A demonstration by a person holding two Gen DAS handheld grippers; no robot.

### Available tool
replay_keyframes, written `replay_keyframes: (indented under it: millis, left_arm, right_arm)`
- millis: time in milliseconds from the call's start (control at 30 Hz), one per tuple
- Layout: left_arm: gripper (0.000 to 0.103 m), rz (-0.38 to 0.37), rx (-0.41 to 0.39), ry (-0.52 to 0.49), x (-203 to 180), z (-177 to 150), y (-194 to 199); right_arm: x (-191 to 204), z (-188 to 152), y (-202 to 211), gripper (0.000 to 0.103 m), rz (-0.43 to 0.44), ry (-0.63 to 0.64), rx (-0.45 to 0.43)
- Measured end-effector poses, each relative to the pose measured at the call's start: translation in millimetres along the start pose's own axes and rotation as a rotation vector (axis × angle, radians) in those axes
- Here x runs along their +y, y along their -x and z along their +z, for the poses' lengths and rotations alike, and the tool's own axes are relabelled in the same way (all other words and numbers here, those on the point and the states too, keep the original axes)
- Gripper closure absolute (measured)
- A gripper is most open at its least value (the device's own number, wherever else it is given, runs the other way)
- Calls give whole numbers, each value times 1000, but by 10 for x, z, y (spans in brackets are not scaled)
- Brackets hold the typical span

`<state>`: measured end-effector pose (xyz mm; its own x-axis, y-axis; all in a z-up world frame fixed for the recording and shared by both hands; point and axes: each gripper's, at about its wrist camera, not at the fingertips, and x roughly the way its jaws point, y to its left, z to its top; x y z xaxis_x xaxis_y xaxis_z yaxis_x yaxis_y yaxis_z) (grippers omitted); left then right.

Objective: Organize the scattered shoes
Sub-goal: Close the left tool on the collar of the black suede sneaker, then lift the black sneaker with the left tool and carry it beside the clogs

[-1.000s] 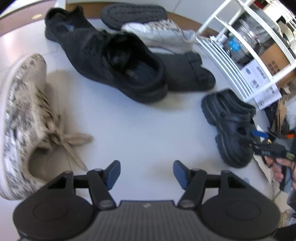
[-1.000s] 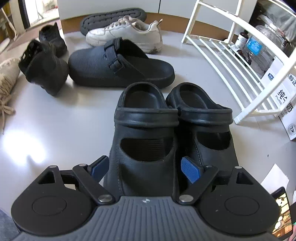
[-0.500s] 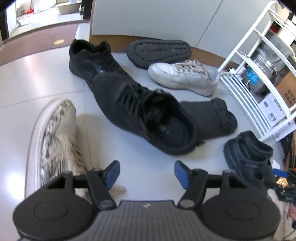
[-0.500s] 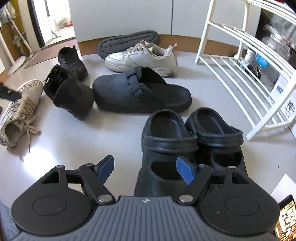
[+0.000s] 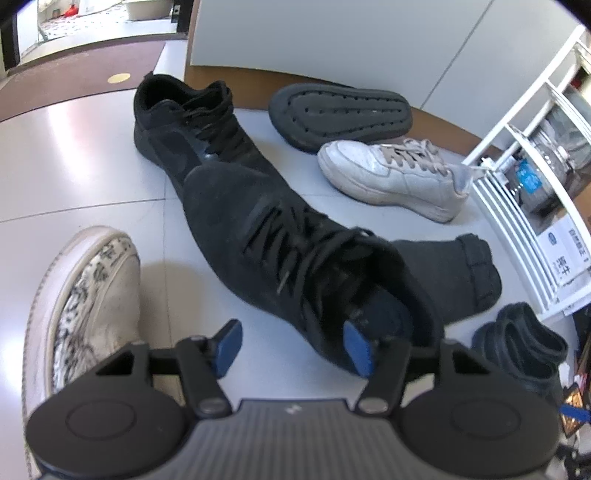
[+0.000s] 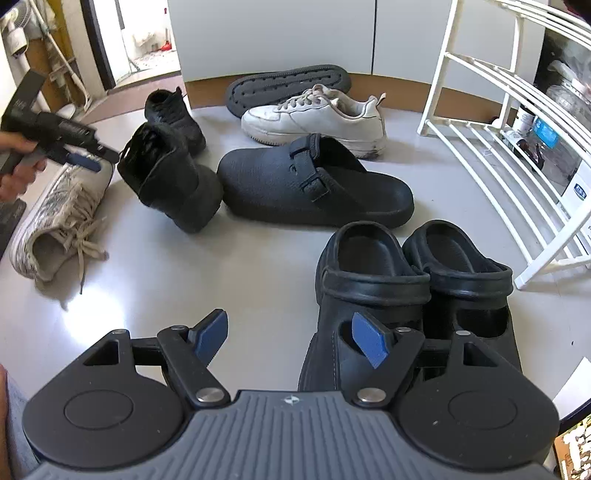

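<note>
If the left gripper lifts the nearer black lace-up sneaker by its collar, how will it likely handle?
The black sneaker looks soft, so its collar may fold. Its toe would probably droop. Its loose laces could dangle and snag.

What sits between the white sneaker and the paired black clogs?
The black buckle clog, lying on its sole across that gap. The right wrist view shows it clearly, behind the paired black clogs and in front of the white sneaker.

Floor: glossy pale grey tiles (image 6: 258, 295), bright glare patches.
Wall: white panels (image 6: 277, 33) over brown skirting.
Furniture: white wire rack (image 6: 491, 133), right side.
Doorway: open, daylit, far left (image 6: 140, 40).
</note>
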<state>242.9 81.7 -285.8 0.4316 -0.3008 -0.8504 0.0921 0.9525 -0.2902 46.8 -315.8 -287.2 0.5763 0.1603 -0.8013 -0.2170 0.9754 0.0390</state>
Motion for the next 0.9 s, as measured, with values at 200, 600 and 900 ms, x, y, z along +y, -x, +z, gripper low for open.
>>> replay_keyframes:
  millis: [200,600,900]
  left_arm:
    - [47,5,29,-11,-44,14,-195]
    - [87,-10,41,-28,-106,-20,-288]
    - [88,-37,38,-63,-103,-91,-222]
  right_arm:
    - [74,-60,-20,24,-2,39,14]
    - [94,-109,-44,24,38,9,36]
    - [116,-116,-92,24,38,14,51]
